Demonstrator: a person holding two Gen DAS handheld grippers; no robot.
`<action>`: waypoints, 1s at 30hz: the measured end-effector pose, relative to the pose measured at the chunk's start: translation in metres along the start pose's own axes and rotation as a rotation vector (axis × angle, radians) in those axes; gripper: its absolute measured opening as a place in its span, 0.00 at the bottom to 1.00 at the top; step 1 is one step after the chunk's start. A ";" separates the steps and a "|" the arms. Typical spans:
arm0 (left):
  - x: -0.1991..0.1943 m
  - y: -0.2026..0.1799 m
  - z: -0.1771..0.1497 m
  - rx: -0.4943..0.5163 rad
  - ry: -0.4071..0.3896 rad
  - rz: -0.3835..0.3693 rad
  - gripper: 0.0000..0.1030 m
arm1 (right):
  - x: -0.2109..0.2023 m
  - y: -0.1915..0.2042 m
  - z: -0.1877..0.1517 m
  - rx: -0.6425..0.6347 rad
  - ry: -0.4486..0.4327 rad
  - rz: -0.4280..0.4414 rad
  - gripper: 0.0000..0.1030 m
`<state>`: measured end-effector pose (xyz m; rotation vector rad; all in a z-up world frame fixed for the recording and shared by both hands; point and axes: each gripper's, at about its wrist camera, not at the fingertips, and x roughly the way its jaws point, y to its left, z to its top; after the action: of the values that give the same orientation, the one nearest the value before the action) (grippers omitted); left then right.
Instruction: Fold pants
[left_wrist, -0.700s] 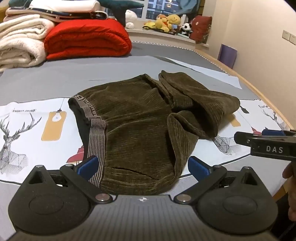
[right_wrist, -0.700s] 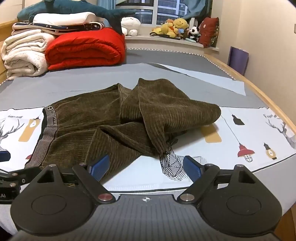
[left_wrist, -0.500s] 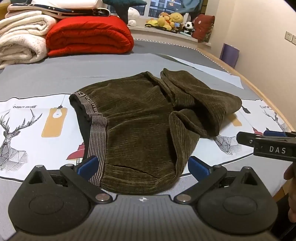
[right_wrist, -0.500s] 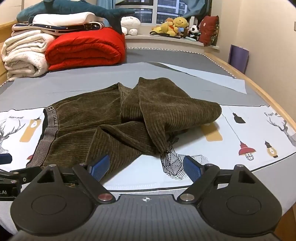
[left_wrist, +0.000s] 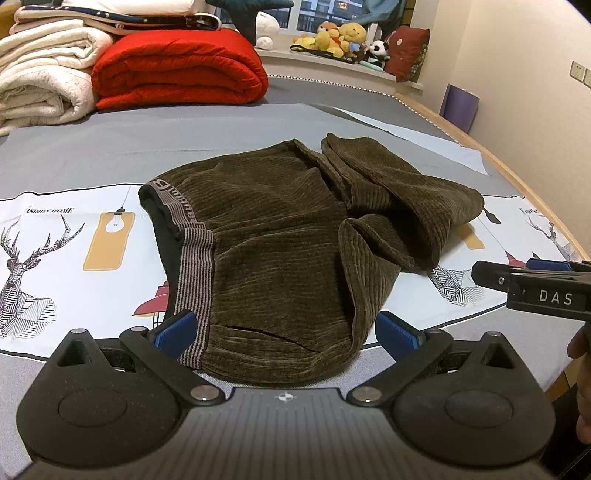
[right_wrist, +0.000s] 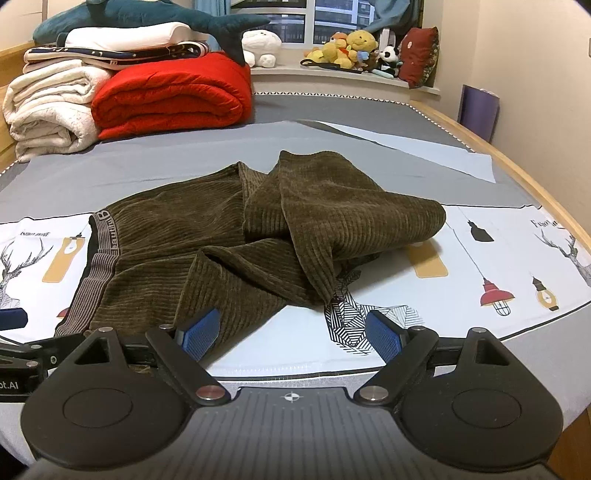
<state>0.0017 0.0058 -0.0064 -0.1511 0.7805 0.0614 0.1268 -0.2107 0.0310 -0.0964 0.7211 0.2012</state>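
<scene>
Olive-brown corduroy pants (left_wrist: 280, 243) lie crumpled on a bed sheet (left_wrist: 74, 280) w/ deer and lamp prints, spread straight ahead of both sets of jaws. Legs are bunched and flopped over each other on the side away from the waist.

Left gripper (left_wrist: 286, 330): jaws spread wide, holding nothing. Blue pads (left_wrist: 173, 328) sit on either side of the near edge of the pants; striped grey waistband (left_wrist: 194, 258) runs up from just beside the left pad, hem edge of the cloth passes betw. the two fingers. Can't tell whether pads touch fabric or hover just above it. Beyond the right pad, off to that side, the other tool's black tip pokes in, marked "DAS".

Right gripper (right_wrist: 291, 332): jaws also wide apart, empty. Left pad (right_wrist: 199, 332) is at or just over the near edge of a folded leg; contact unclear. Right pad is over bare printed sheet, near a geometric deer print (right_wrist: 354, 321). The bunched legs lie ahead, betw. the jaws and a bit beyond; waistband far off to the left of the jaws.

Far past the pants, behind the left fingers in both views: rolled red quilt (right_wrist: 173, 96), white blankets (right_wrist: 48, 107) beside it, stuffed toys (right_wrist: 351, 48) on the window ledge ahead.
</scene>
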 end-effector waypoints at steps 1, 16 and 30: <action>0.000 0.000 0.000 -0.001 0.003 0.000 1.00 | 0.000 0.000 0.000 -0.001 0.001 0.000 0.85; 0.001 0.002 0.001 -0.015 0.036 -0.002 1.00 | -0.001 0.001 0.001 -0.006 -0.008 -0.003 0.85; 0.001 0.001 0.001 -0.011 0.031 -0.003 1.00 | 0.000 0.000 0.000 -0.006 -0.005 -0.005 0.85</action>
<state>0.0025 0.0063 -0.0066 -0.1638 0.8111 0.0605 0.1264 -0.2103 0.0314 -0.1035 0.7152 0.1989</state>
